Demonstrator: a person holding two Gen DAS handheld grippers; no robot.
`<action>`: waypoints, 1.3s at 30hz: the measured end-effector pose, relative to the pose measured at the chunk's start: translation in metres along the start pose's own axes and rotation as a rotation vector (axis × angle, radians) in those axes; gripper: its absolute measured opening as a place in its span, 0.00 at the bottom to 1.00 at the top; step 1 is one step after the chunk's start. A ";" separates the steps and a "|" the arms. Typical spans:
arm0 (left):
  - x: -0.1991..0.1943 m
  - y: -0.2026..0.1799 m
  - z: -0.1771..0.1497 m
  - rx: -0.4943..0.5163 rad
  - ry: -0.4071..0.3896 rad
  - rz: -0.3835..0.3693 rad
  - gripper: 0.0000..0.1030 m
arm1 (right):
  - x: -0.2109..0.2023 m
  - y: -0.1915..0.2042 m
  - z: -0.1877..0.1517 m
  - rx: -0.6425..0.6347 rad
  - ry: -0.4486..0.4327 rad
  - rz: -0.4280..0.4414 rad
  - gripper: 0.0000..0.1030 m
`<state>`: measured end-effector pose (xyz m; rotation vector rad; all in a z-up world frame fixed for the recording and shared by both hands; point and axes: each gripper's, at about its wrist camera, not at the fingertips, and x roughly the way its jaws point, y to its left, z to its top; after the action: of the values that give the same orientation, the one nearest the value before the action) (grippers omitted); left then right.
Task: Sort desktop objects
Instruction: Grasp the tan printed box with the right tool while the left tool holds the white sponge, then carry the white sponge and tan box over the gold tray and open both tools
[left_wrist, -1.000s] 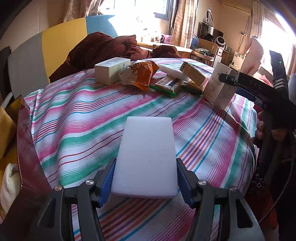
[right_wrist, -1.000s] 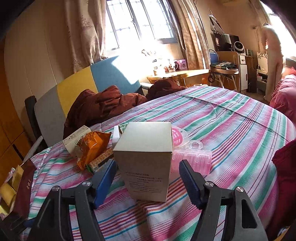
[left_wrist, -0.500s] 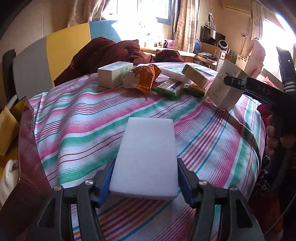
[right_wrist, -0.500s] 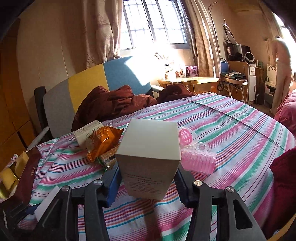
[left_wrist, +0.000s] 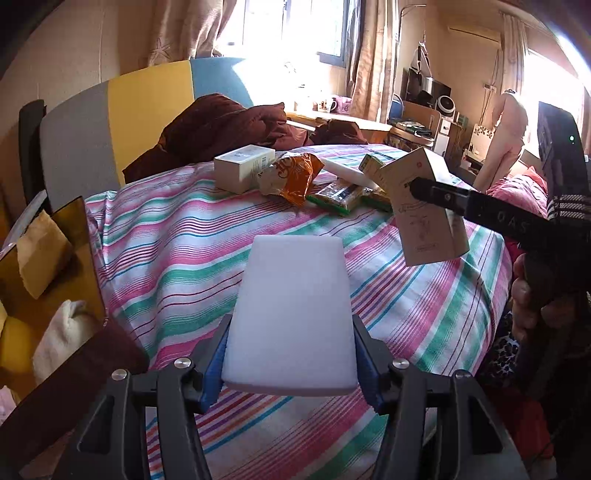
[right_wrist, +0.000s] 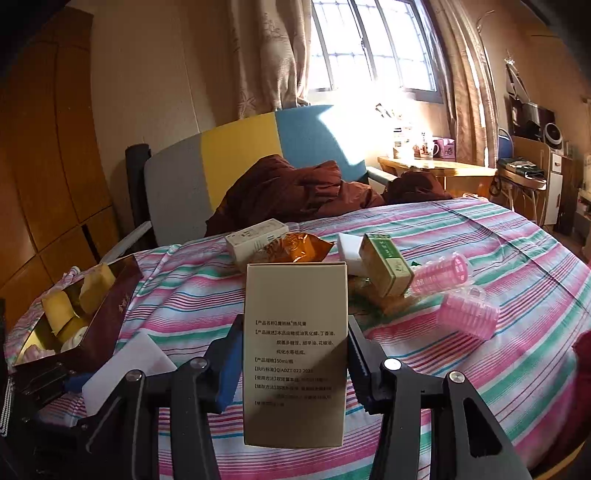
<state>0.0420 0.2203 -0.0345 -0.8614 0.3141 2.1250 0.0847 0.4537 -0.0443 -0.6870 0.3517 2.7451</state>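
My left gripper (left_wrist: 290, 363) is shut on a white sponge block (left_wrist: 291, 314), held above the striped tablecloth (left_wrist: 177, 258). My right gripper (right_wrist: 293, 363) is shut on a tall beige carton (right_wrist: 295, 350) with printed text, lifted off the table; the left wrist view shows that carton (left_wrist: 421, 210) tilted in the air at the right. On the table's far side lie a white box (left_wrist: 242, 166), an orange snack bag (left_wrist: 291, 177), a green packet (left_wrist: 338, 195) and a small green-topped box (right_wrist: 386, 269). Two pink hair rollers (right_wrist: 467, 319) lie at the right.
A dark red open box (right_wrist: 110, 317) with yellow packets stands at the table's left edge. A brown garment (left_wrist: 221, 129) is heaped on the chair behind the table. A person (left_wrist: 508, 133) stands far off by the bright window.
My right gripper closed on the beige carton, lifted it off the table and carried it back and left. My left gripper kept hold of the sponge and rose slightly.
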 end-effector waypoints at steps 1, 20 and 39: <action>-0.007 0.003 0.000 -0.011 -0.010 0.001 0.58 | 0.001 0.005 0.001 -0.009 0.004 0.014 0.49; -0.106 0.151 -0.007 -0.341 -0.149 0.279 0.59 | 0.037 0.182 0.041 -0.236 0.073 0.411 0.49; -0.086 0.238 -0.028 -0.508 -0.041 0.361 0.59 | 0.145 0.310 0.041 -0.501 0.370 0.399 0.49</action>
<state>-0.0874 0.0021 -0.0132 -1.1081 -0.1132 2.6121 -0.1579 0.2096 -0.0293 -1.3947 -0.1606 3.1026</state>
